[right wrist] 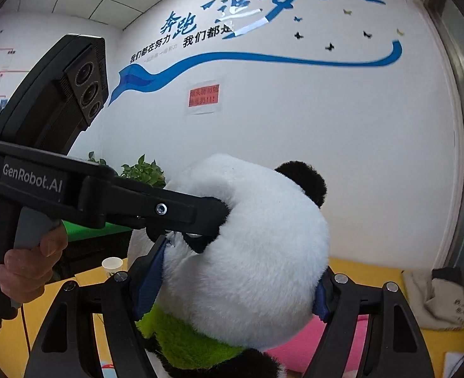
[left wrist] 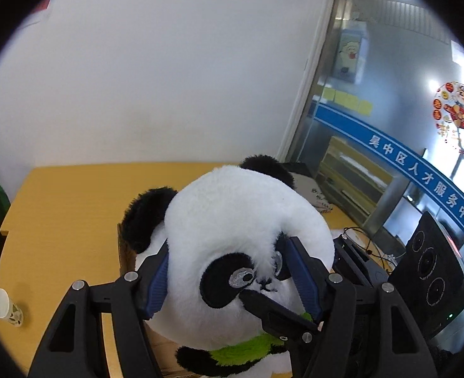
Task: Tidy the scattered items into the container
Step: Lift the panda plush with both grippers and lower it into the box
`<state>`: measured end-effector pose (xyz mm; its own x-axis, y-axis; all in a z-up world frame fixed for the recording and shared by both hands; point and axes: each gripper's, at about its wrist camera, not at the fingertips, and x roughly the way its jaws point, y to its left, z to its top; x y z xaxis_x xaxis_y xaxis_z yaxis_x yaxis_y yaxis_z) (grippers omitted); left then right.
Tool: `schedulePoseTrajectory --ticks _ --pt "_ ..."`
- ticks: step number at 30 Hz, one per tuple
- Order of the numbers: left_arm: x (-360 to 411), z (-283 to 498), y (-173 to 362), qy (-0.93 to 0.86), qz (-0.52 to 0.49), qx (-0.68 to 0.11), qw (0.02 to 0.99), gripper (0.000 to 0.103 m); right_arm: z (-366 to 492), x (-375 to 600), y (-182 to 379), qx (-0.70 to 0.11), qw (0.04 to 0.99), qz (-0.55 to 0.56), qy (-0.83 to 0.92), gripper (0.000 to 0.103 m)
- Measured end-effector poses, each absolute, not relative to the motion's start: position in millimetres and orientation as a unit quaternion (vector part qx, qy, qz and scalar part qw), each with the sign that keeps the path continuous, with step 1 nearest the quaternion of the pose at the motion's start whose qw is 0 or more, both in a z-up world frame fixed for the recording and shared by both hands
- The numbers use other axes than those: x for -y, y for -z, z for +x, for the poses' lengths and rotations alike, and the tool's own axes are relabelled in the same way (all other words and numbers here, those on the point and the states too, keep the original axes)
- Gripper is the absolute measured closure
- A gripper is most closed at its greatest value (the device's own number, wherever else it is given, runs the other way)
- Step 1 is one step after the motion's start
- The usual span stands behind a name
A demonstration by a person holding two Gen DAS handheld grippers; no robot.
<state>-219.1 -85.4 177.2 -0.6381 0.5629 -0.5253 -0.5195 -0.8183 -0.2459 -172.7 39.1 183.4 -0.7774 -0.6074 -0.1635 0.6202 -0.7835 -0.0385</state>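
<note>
Both grippers pinch the round, fluffy panda plush point(left wrist: 232, 230) held above the table: left gripper point(left wrist: 232, 278) and right gripper point(right wrist: 236, 286) jaws wide, ribbed blue pads sunk into white fur. At eight o'clock, a paper cup point(left wrist: 5, 305) stands on the smooth yellow table point(left wrist: 74, 204).

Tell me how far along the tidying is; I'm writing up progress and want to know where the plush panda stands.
Done: nothing visibly stowed yet; the cardboard box behind the panda shows only an edge. In hand: the plush panda, its head clamped by both the left gripper and the right gripper, held above the yellow table. Left: getting it into a container. A paper cup stands on the table.
</note>
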Motion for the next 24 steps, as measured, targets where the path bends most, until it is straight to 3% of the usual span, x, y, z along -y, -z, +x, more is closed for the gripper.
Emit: schedulePoseTrajectory --ticks 13,18,24 --pt "84.4 -304.5 -23.3 -0.862 -0.443 0.069 0.236 0.036 -284.3 -11.7 -23.3 0.082 0.313 0.268 0.907 0.022" --pt "78.6 -311.7 -4.8 -0.854 -0.457 0.079 0.235 0.034 -300.6 -3.3 -14.0 0.067 0.280 0.348 0.892 0.022" --pt "84.8 -318.1 -13.3 -0.864 -0.449 0.071 0.215 0.035 -315.9 13.4 -14.0 0.018 0.254 0.394 0.883 0.012"
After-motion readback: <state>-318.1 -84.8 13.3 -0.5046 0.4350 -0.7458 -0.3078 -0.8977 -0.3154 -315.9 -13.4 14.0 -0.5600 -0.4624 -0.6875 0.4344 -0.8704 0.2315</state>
